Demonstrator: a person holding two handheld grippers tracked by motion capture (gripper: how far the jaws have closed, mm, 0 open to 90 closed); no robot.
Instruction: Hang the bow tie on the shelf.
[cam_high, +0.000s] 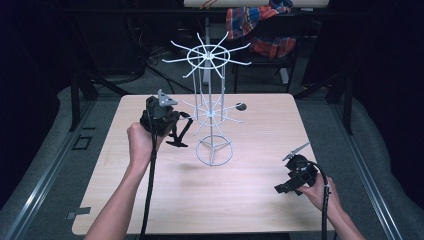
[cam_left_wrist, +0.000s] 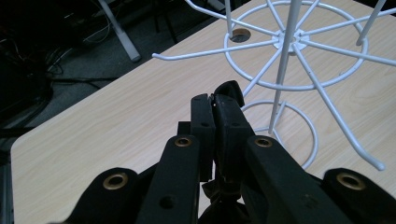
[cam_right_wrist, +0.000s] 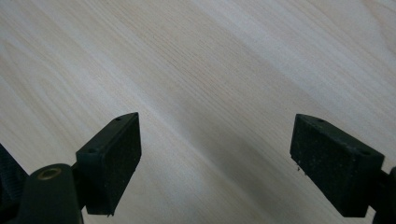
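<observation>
A white wire rack (cam_high: 209, 85) with two tiers of hooks and a ring base stands on the wooden table (cam_high: 240, 200) at mid-back. My left gripper (cam_high: 181, 136) hovers just left of the rack, level with its lower tier. In the left gripper view its jaws (cam_left_wrist: 214, 100) are pressed together on a small black object (cam_left_wrist: 230, 89) that pokes out at the tips, with the rack's lower hooks (cam_left_wrist: 285, 56) close ahead. My right gripper (cam_high: 283, 188) rests low at the table's front right. Its jaws (cam_right_wrist: 217, 154) stand wide open over bare wood (cam_right_wrist: 210, 70).
A round hole (cam_high: 240, 106) in the tabletop lies behind the rack to the right. Behind the table a plaid cloth (cam_high: 260, 25) hangs over a chair. Dark floor and metal rails surround the table. Bare wood stretches between the rack and the front edge.
</observation>
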